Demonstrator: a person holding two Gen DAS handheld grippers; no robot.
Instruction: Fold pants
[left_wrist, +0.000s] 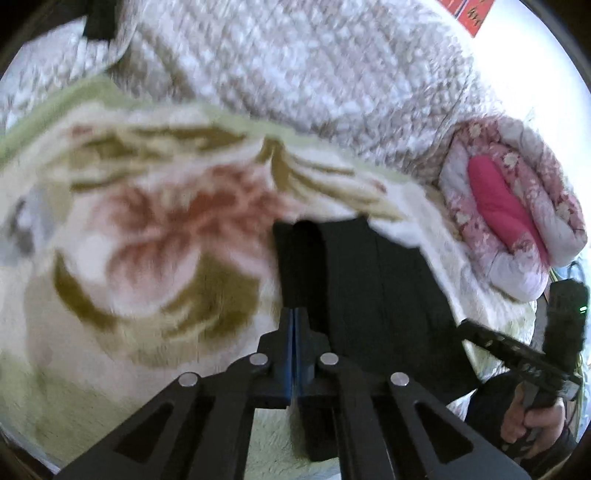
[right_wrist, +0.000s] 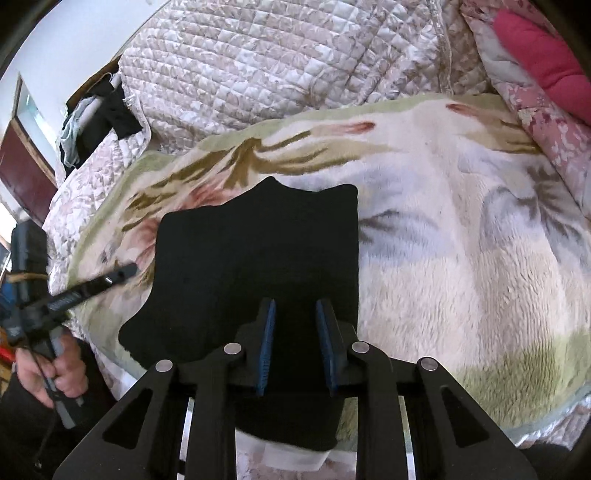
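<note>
Right wrist view: I saw black pants (right_wrist: 258, 254) on blanket (right_wrist: 461, 240), frame centre, long axis running away from right gripper (right_wrist: 295, 314), its fingers parted over near edge, nearer hand. Left gripper (left_wrist: 294, 314) clenched at the pants' left edge; whether it pinched cloth, I couldn't tell.

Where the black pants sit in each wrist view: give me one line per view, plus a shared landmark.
Left wrist view: the black pants lie lower centre to right, beyond the shut left gripper.
Right wrist view: the black pants fill the centre, under the right gripper.
Shared landmark: the pink cushion in a floral quilt, right in the left view, top right in the right view.
</note>
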